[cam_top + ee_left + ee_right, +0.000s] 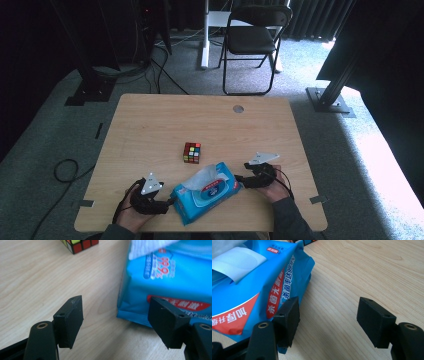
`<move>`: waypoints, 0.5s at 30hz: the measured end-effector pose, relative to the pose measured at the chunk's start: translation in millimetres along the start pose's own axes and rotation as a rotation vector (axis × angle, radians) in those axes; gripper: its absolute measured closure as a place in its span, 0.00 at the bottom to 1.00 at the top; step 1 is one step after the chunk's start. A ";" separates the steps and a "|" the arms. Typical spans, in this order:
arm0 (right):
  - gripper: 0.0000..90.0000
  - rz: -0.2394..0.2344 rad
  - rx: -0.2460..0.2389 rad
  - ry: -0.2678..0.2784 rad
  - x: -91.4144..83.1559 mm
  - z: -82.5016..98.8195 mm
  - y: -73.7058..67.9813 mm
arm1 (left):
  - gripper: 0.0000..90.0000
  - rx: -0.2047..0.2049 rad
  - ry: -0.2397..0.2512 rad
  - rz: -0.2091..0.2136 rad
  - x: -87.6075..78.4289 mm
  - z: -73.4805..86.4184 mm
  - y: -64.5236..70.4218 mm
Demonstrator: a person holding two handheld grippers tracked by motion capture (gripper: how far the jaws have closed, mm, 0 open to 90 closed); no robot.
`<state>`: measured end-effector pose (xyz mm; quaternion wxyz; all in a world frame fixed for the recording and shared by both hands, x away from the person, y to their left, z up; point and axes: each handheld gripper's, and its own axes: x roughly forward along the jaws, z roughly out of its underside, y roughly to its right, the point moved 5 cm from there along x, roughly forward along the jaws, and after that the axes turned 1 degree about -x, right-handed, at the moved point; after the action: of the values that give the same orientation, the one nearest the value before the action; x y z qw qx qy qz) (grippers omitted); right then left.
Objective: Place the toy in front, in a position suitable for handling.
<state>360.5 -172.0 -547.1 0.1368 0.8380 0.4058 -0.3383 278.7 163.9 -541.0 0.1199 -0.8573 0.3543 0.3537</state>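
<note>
The left gripper (169, 202) sits at the near left of the wooden table (150, 125), its jaws spread wide around bare wood – the right one just in front of the pack's edge, gripping nothing. The pack of wet wipes (206, 191) lies between both grippers: soft, crinkly blue plastic with a red band, its label flap peeled open and a white wipe standing up. Behind it sits a small colour cube (192, 152), cut off at the top edge of the left gripper view. The right gripper (239, 179) is open too – one jaw beside the pack's end, the other over wood; whether it touches is hard to make out.
</note>
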 end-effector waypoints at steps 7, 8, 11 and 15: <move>0.38 0.002 0.001 -0.004 0.5 0.3 0.7 | 0.32 -0.040 0.070 0.025 -8.0 -12.4 -9.9; 0.38 0.002 0.000 -0.004 0.6 0.3 0.7 | 0.32 -0.043 0.079 0.030 -8.9 -14.5 -10.1; 0.38 0.002 0.000 -0.003 0.6 0.3 0.9 | 0.32 -0.030 0.099 0.046 -9.9 -20.8 -9.4; 0.38 0.003 0.000 -0.004 1.4 0.2 1.4 | 0.32 -0.003 0.103 0.064 -5.7 -30.5 -7.3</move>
<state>362.0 -172.2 -548.3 0.1378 0.8380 0.4043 -0.3397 296.8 158.1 -515.4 0.0889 -0.8627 0.3866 0.3135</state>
